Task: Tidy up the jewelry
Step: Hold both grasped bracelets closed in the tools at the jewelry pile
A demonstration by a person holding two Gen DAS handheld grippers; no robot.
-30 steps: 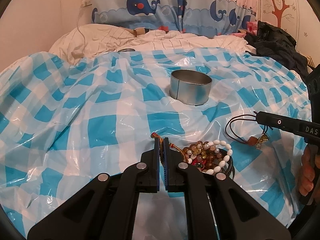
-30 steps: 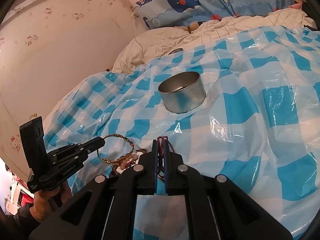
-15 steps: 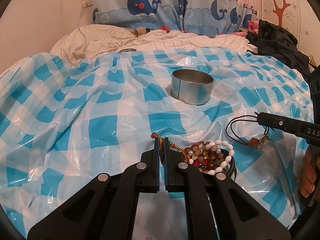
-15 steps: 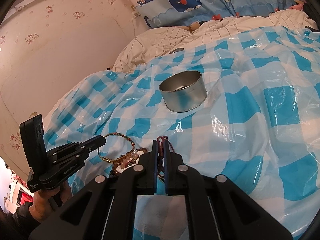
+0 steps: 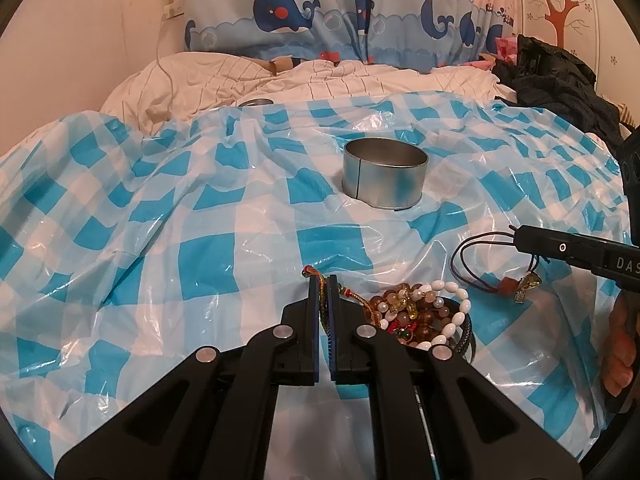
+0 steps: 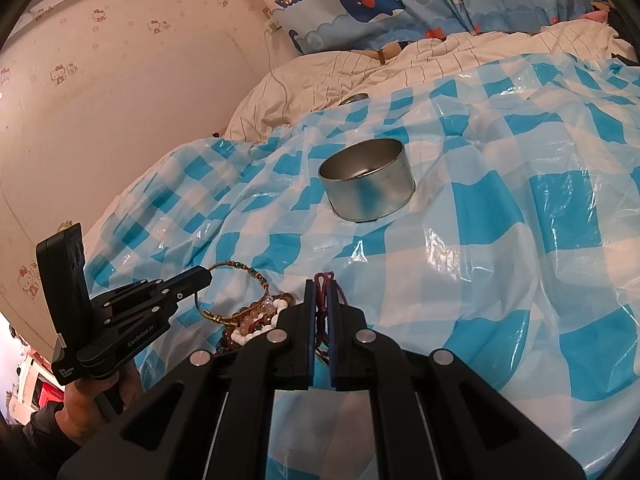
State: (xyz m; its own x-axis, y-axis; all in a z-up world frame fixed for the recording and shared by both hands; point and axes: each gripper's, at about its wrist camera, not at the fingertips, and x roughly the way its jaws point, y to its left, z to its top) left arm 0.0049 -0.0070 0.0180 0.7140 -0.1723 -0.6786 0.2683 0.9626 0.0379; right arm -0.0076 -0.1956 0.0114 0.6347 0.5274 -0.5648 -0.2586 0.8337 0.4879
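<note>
Almost nothing has changed over the last second: both hands have kept still. The left gripper point(image 5: 324, 292) stays pinched narrow on the multicoloured braided cord bracelet point(image 5: 348, 292), and the right gripper point(image 6: 320, 292) stays clamped on the dark red cord necklace with a small pendant point(image 5: 496, 276). The heap of amber and white bead bracelets point(image 5: 420, 312) lies at about 3 o'clock of the left fingers on the blue-and-white checked plastic sheet point(image 5: 200, 256) over the bed. The round silver metal tin point(image 5: 384, 178), at 12 o'clock, looks empty; I judge both strands are gripped and ready to lift toward it
</note>
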